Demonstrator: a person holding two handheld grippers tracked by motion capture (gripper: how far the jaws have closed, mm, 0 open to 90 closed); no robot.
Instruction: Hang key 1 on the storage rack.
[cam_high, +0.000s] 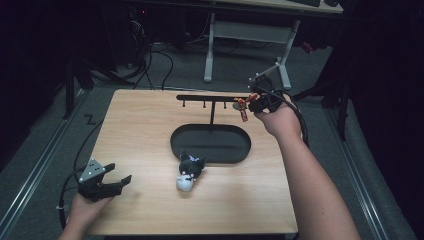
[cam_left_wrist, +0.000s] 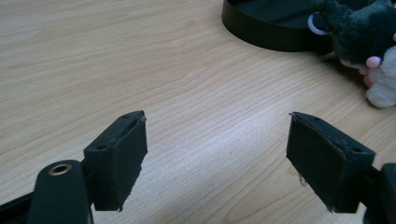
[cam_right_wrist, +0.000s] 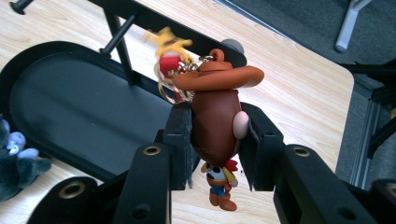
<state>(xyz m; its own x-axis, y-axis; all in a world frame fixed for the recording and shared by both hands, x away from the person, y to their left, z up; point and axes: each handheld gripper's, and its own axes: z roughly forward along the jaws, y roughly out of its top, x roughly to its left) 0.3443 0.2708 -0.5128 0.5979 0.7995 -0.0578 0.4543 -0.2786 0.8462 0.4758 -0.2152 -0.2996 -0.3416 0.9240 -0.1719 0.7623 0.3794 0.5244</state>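
Observation:
A cowboy figure keychain (cam_right_wrist: 215, 116) with a brown hat, a metal ring and a red-and-yellow tag is gripped by its head between the pads of my right gripper (cam_right_wrist: 215, 135); its small body hangs below the jaws. In the high view the right gripper (cam_high: 252, 102) holds the keychain (cam_high: 242, 107) at the right end of the black hanger bar (cam_high: 212, 97), close to a peg. The bar stands on a post over an oval black base (cam_high: 210, 145). My left gripper (cam_high: 119, 172) rests at the table's near left, open and holding nothing (cam_left_wrist: 217, 135).
A black-and-white plush toy (cam_high: 189, 170) lies against the near edge of the oval base, also seen in the left gripper view (cam_left_wrist: 359, 32) and the right gripper view (cam_right_wrist: 18, 158). The wooden table (cam_high: 150, 125) ends just right of the right hand; desk legs stand beyond.

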